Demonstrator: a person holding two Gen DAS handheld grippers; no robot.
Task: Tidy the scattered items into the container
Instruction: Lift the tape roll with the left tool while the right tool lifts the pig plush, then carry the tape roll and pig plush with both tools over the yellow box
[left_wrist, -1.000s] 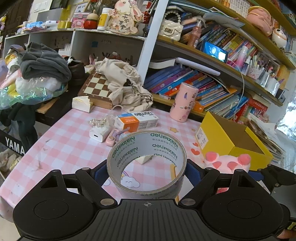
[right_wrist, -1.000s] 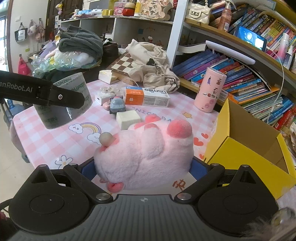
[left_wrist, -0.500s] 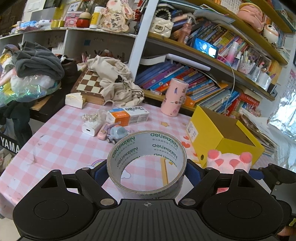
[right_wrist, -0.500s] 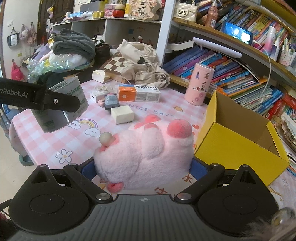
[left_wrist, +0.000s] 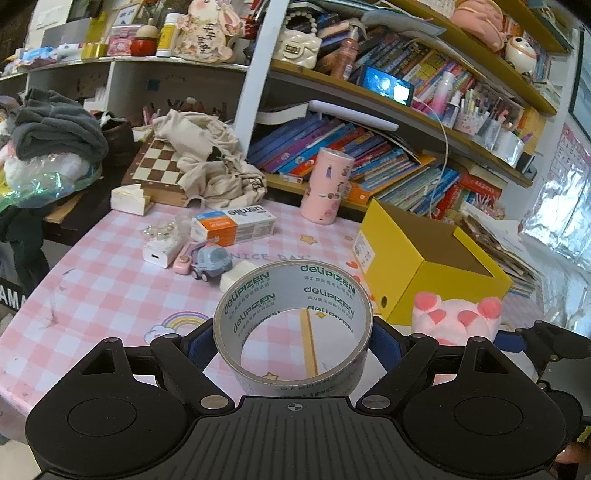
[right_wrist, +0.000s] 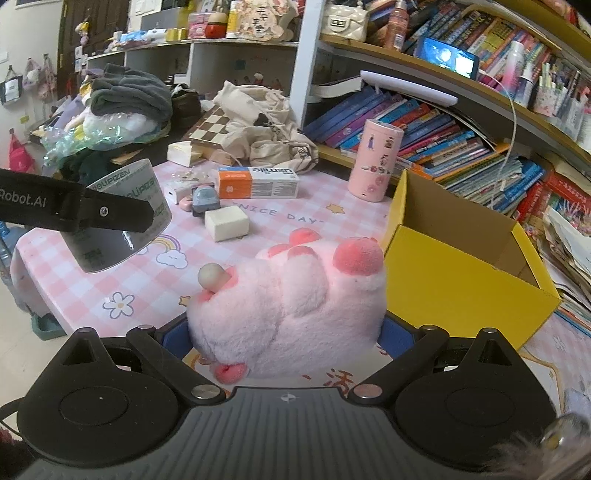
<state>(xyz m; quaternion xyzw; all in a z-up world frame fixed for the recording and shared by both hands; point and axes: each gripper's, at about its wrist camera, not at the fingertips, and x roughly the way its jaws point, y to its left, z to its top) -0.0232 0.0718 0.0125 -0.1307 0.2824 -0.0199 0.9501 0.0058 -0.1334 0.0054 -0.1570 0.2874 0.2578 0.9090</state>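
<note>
Our right gripper (right_wrist: 286, 328), clenched on the plush toy (right_wrist: 291, 306), sits nearer the yellow box (right_wrist: 461, 273), ahead-right; our left gripper (left_wrist: 293, 347) grasps the tape roll (left_wrist: 293, 321).

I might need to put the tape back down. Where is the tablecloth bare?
Bare cloth lies around the rainbow print, left of the tape roll, and on the star strip between the toothpaste box and yellow box. The charger and toy car cluster is crowded.
</note>
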